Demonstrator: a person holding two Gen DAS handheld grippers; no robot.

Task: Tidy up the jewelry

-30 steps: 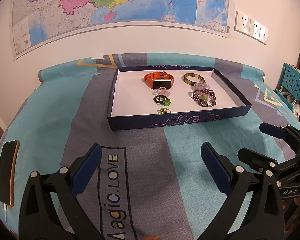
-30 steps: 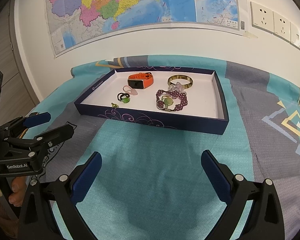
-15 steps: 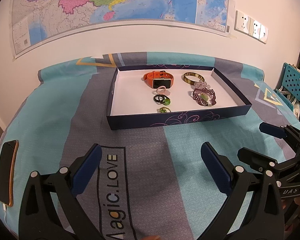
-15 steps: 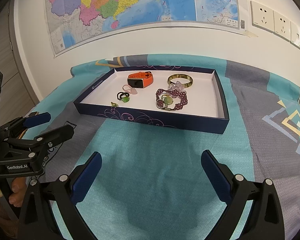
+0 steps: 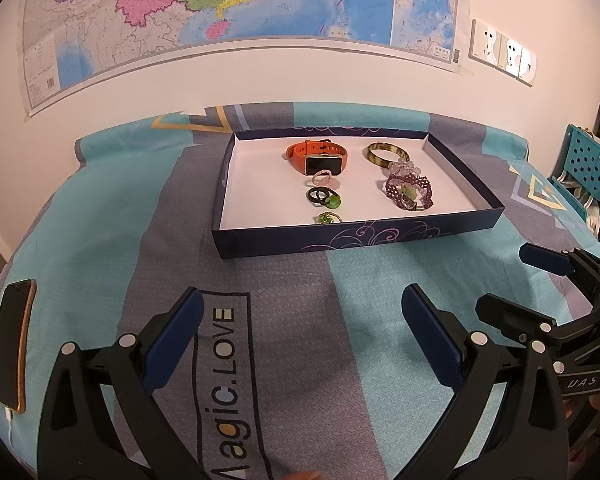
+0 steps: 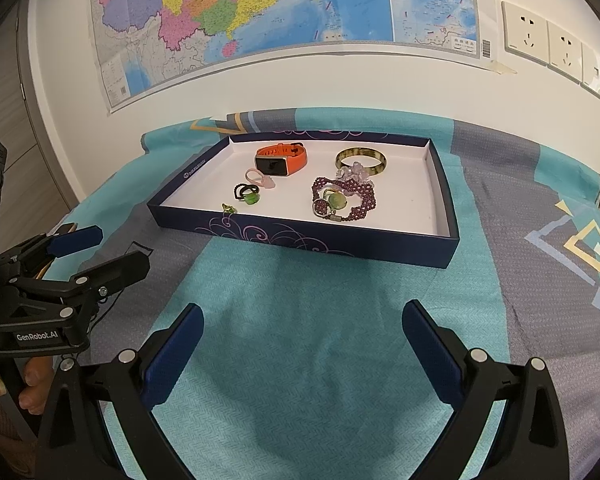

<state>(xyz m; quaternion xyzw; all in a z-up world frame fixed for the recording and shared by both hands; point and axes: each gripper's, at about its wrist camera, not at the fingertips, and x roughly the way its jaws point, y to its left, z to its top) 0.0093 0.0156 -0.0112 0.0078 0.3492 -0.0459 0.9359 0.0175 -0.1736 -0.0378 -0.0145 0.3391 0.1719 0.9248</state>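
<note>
A shallow navy box lid (image 5: 340, 238), white inside, sits on a teal and grey bedspread (image 5: 100, 216) and holds all the jewelry. At its far end an orange smartwatch (image 5: 317, 157) lies beside an olive-brown bangle (image 5: 387, 153). Nearer than the watch runs a short column of rings: a pink ring (image 5: 324, 178), then a black ring with a green stone (image 5: 323, 197), then a small green ring (image 5: 327, 218) close to the near wall. Nearer than the bangle a pale lilac beaded bracelet (image 5: 405, 168) touches a dark purple beaded bracelet (image 5: 409, 193) with a green bead at its middle. Both grippers hover over the cloth on the near side of the box, well apart from it and holding nothing. The left gripper (image 5: 300, 332) has its blue-padded fingers (image 5: 172, 340) spread wide over a printed "Magic.LOVE" label (image 5: 230, 380). The right gripper (image 6: 300, 344) is likewise spread wide above a teal patch. A smartphone (image 5: 14, 346) lies near the left edge of the bedspread. On the white wall behind hang a coloured map (image 6: 284, 12) and a row of wall sockets (image 6: 552, 52); a teal plastic chair (image 5: 588, 168) stands at the right.
</note>
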